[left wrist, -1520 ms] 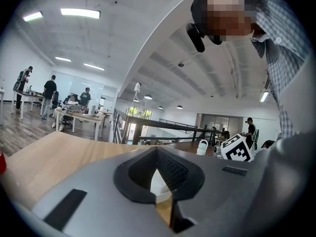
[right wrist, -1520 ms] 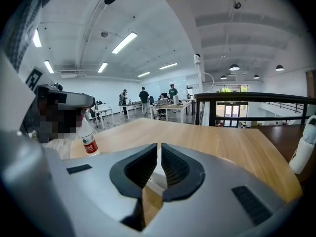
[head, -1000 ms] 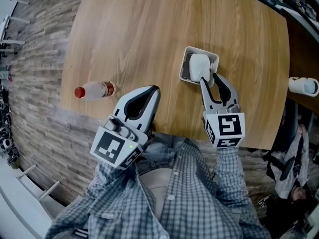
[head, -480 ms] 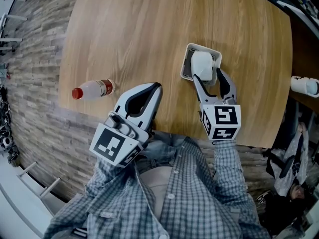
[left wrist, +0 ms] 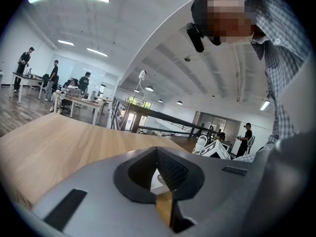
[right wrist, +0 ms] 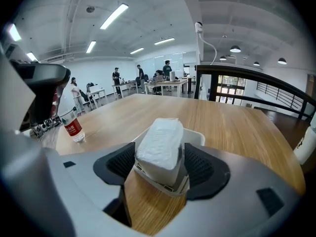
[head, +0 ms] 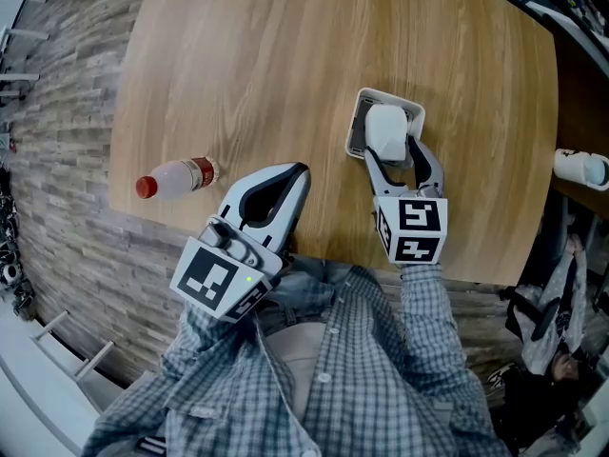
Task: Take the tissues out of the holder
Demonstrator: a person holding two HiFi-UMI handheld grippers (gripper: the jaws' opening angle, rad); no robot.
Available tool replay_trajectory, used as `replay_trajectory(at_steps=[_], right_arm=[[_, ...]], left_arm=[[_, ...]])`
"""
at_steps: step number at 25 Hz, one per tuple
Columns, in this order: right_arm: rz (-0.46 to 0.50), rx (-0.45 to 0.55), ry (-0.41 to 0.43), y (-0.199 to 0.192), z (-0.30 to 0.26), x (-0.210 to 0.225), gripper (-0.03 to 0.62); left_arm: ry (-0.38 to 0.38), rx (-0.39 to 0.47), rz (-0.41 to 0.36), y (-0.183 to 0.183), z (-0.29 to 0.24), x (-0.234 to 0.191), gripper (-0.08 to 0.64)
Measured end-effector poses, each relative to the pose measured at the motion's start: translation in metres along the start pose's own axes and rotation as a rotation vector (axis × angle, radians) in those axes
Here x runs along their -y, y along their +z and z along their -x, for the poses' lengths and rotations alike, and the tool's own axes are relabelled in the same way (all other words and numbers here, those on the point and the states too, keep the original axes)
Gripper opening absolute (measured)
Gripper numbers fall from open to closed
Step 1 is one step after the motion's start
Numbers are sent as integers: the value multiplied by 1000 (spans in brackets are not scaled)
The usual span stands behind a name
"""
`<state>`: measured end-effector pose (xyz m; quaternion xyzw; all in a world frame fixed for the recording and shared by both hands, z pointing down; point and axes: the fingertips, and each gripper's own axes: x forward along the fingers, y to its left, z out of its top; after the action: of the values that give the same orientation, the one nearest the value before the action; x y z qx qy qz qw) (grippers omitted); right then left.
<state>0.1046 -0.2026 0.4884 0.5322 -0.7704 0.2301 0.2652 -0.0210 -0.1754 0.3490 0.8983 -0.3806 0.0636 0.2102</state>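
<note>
At the near right of the wooden surface [head: 285,65] stands the white holder [head: 392,96], with the tissue pack [head: 385,129] upright inside it and rising above the rim. My right hand-held gripper [head: 392,150] points down at it. Its jaws have just been opening and now stand wide, one on each side of the pack and the holder's near end. The pack sits between the pads, but they do not clamp it.

My left hand-held gripper [head: 299,171] is over the near edge of the surface, well apart from the holder. Its jaws are closed together with nothing between them.

One other item is on the surface: a clear bottle [head: 176,176] with a red cap and label, lying on its side at the left edge.
</note>
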Motion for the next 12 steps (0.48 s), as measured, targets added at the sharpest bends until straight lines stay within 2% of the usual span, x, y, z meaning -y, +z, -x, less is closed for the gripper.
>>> replay_trajectory(at_steps=[12], right_arm=[[11, -60, -92, -11, -16, 5, 295]], left_arm=[[14, -12, 6, -3, 2, -9, 6]])
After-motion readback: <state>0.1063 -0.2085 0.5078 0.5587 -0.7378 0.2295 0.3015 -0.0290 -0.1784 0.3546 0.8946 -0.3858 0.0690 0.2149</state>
